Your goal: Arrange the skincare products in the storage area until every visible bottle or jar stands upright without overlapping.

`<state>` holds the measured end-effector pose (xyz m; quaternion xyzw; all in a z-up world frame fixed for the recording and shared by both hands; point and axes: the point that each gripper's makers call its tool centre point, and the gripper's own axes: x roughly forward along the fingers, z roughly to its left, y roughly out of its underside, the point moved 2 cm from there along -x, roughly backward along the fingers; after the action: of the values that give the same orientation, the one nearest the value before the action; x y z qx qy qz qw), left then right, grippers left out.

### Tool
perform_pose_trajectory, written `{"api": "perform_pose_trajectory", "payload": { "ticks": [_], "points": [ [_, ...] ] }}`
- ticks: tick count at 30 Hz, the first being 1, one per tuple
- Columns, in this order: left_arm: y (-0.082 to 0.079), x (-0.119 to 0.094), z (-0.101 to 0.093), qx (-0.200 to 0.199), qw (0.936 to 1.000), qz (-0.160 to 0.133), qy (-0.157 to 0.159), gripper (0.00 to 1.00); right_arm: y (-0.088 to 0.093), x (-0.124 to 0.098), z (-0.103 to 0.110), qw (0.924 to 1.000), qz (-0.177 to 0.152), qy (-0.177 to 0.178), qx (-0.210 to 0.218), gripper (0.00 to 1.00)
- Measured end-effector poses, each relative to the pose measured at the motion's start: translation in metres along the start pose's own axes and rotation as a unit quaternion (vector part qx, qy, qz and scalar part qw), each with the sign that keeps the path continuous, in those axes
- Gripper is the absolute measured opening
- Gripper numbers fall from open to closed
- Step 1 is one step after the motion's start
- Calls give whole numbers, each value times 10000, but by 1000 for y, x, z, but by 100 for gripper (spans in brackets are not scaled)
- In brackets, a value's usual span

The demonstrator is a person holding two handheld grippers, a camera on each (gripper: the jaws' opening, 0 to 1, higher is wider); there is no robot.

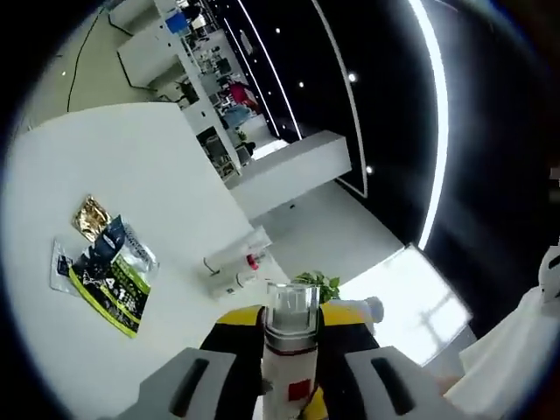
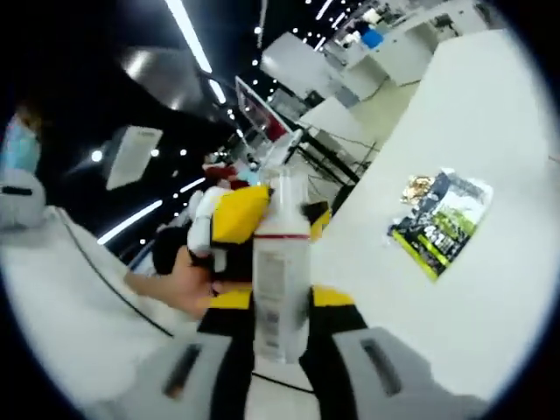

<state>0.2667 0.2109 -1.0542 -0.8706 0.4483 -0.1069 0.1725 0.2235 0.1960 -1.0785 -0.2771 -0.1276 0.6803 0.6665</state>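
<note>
Between the left gripper's (image 1: 290, 372) yellow-and-black jaws sits a bottle (image 1: 290, 337): a round white body with a small red square on its label, a ribbed silver collar and a clear, glassy cap. The jaws are clamped on its sides. In the right gripper view, the right gripper (image 2: 280, 328) pinches a second bottle (image 2: 282, 262), a tall white cylinder with fine grey print and a clear cap, blurred at the top. Just behind it the left gripper comes into view, with a hand (image 2: 179, 280) on it.

The table (image 1: 122, 157) is smooth, matt white. Flat on it lie glossy sachets (image 1: 109, 262), dark with lime-green panels, and one gold foil packet (image 1: 90, 217). Near the table's far edge two white tubes (image 1: 236, 262) lie on their sides, close together, one with a red mark. A green plant (image 1: 319, 284) shows beyond them.

Around it stand white desks, under a black ceiling with long light strips.
</note>
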Motion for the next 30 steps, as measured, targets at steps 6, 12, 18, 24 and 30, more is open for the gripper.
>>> {"api": "perform_pose_trajectory", "payload": {
  "ticks": [6,12,18,24,30],
  "points": [
    [4,6,-18,66,9985,164,526,23,-2,-12,11,9989,-17,-451,-83,20],
    [9,14,-17,263,9979,382,459,22,0,-17,8,9990,-141,-415,-128,21],
    [6,14,7,858,9948,398,-385,21,2,-9,-17,9964,-14,722,-440,19],
    [-12,13,17,1100,9886,32,-1026,21,-12,1,-38,9686,-167,2221,-1105,26],
    [-31,18,9,1861,9726,-324,-1354,21,-26,8,-42,9189,223,3214,-2277,24]
  ]
}}
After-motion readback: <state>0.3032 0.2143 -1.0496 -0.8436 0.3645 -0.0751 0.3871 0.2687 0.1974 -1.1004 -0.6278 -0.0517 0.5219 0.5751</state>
